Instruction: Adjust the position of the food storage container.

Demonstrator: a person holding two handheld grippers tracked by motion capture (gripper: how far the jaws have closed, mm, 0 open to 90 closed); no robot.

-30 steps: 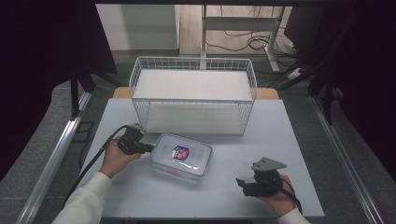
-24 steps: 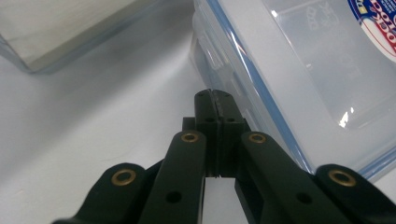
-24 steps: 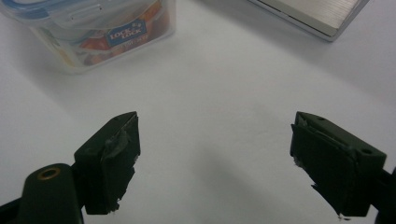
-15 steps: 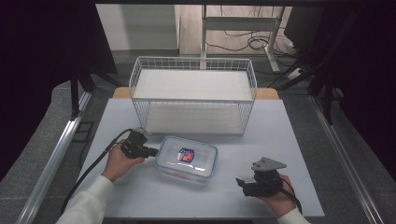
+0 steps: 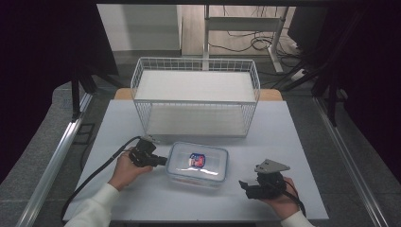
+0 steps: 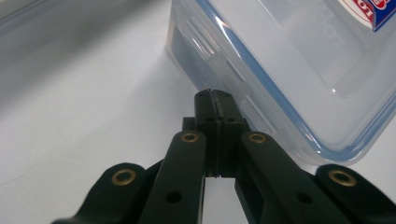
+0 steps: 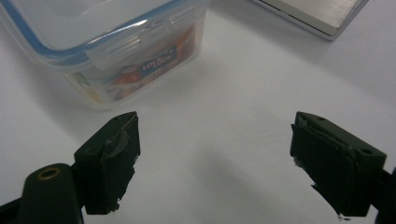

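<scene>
Pushing: you had the left gripper (image 5: 160, 161) pressed, jaws fully together and empty, against the near-left side of the clear plastic container (image 5: 198, 163).
Change: since a second before, your left hand had moved toward the container, which had slid a little rightward and nearer along the table (image 5: 283, 142).
Meaning: you were probably nudging the container, or working its side latch (image 6: 233, 77); the close view was too tight to tell which.
Container: it lay on the table just in front of the white wire basket (image 5: 196, 97), lid on, with a red-and-blue label (image 5: 197, 160) on top.
Right gripper: your right gripper (image 5: 249, 185) rested well apart from the container, jaws spread wide and empty, where it had been before.
</scene>
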